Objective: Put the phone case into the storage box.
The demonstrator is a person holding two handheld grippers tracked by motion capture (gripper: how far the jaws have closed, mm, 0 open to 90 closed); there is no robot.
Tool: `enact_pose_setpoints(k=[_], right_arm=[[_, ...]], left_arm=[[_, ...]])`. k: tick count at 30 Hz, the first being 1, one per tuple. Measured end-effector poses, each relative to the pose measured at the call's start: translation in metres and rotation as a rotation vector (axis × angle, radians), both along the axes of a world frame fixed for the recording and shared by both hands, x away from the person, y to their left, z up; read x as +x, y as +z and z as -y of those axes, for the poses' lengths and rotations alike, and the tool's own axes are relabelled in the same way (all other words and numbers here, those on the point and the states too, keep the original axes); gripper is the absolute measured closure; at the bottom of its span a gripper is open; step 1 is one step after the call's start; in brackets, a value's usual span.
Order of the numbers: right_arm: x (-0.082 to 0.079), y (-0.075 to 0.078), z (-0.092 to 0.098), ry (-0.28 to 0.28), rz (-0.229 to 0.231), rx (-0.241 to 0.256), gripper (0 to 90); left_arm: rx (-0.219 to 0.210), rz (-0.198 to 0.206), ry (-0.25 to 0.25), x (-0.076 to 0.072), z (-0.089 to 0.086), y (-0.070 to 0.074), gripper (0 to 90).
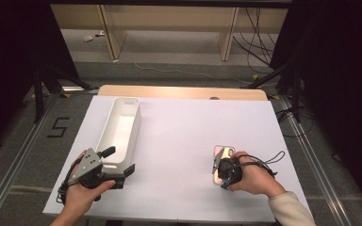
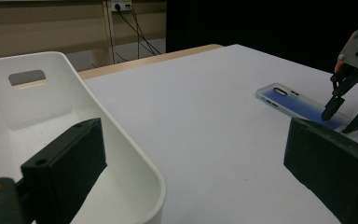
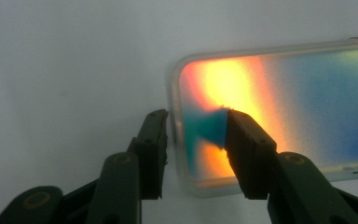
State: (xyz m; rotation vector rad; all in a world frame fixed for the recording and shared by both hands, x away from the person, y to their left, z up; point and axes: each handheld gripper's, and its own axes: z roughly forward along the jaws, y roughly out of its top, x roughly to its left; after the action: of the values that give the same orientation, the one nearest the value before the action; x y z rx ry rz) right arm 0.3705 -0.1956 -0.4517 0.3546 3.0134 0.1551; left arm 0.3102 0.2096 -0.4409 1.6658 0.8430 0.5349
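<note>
I am straddling the short end wall of the phone case (image 3: 279, 112), lying lower right on the counter (image 1: 179, 141), with my right tongs (image 3: 193, 140) parted, while my left tongs (image 2: 191, 172) are gaping beside the bin (image 1: 120, 127).

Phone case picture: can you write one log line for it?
right gripper: jaws astride phone case edge, not closed | left gripper: open beside white bin | case flat on table
</note>
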Motion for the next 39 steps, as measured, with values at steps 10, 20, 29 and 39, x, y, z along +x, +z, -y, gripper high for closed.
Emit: enact_pose_setpoints(k=[10,20,29,39], right_arm=[[-0.004,0.001,-0.003,0.037,-0.012,-0.023,78.5],[-0.007,0.001,-0.005,0.092,0.004,-0.028,87.8],[-0.009,0.000,-0.004,0.100,0.018,-0.026,88.4],[-0.011,0.000,-0.003,0.116,0.031,-0.022,89.0]], left_arm=[[0.001,-0.001,-0.002,0.000,0.000,0.000,4.8],[0.004,0.003,-0.001,0.000,-0.001,0.000,5.0],[0.006,0.002,-0.004,0.000,0.000,0.000,5.3],[0.005,0.000,-0.003,0.000,0.000,0.000,5.7]])
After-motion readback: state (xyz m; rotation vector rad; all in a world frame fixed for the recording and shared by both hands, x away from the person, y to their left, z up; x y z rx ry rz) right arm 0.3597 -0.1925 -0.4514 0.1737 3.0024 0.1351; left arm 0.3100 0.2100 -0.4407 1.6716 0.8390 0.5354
